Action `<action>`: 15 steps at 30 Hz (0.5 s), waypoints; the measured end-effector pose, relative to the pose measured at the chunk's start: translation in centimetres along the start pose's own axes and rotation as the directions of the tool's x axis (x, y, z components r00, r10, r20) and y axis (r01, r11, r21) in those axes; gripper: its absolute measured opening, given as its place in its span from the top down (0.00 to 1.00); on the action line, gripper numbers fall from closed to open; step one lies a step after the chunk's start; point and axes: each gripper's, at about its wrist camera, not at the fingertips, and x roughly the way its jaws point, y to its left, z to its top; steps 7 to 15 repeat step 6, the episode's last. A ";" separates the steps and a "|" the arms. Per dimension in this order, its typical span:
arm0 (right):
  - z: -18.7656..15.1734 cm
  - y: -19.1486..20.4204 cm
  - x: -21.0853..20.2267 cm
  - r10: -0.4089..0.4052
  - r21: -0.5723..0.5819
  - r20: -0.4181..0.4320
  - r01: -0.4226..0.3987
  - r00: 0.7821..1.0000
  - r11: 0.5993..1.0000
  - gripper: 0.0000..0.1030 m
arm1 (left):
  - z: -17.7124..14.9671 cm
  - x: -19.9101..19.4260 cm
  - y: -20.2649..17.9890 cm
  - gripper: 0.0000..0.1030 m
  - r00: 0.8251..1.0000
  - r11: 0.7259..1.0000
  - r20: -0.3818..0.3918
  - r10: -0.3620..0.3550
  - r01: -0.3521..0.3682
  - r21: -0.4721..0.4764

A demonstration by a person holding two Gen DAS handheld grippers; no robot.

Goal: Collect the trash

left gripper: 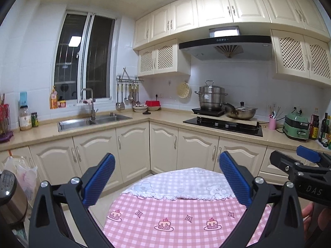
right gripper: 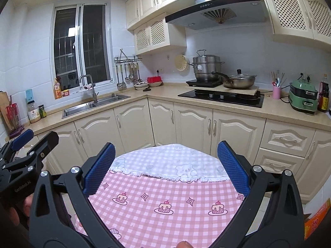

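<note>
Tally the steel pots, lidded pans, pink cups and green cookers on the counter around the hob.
Steel steamer pot: 1
Lidded pan: 1
Pink cup: 1
Green cooker: 1
Total: 4

Illumination is even, bright indoor light from overhead. The window [left gripper: 84,57] is dark; a rectangular ceiling-lamp reflection shows in its left pane. The range hood [left gripper: 225,45], right of the window, carries a bright glare patch on its upper panel. Shadows are soft under the wall cabinets [right gripper: 159,33] beside the hood. Fisheye distortion bows the cabinet lines and the bench [right gripper: 157,94] edge; black vignetting fills the frame corners. Focus is sharp at center. The right hand-held gripper [left gripper: 306,161] is slightly soft at the left-wrist frame edge.
</note>
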 end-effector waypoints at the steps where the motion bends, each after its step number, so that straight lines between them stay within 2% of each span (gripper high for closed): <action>1: 0.0 0.1 0.0 0.004 0.000 -0.001 -0.004 1.000 1.000 0.06 | 0.0 0.2 0.1 0.04 1.000 1.000 -0.006 0.005 -0.005 -0.004; 4: 0.0 0.3 0.1 0.006 -0.006 -0.001 -0.006 1.000 1.000 0.06 | -0.3 0.4 0.0 0.04 0.999 0.999 -0.004 0.040 -0.040 0.002; 15: -0.1 0.4 0.2 0.008 -0.005 -0.003 -0.008 1.000 1.000 0.06 | -0.3 0.5 0.1 0.04 0.999 0.999 -0.011 0.032 -0.032 -0.002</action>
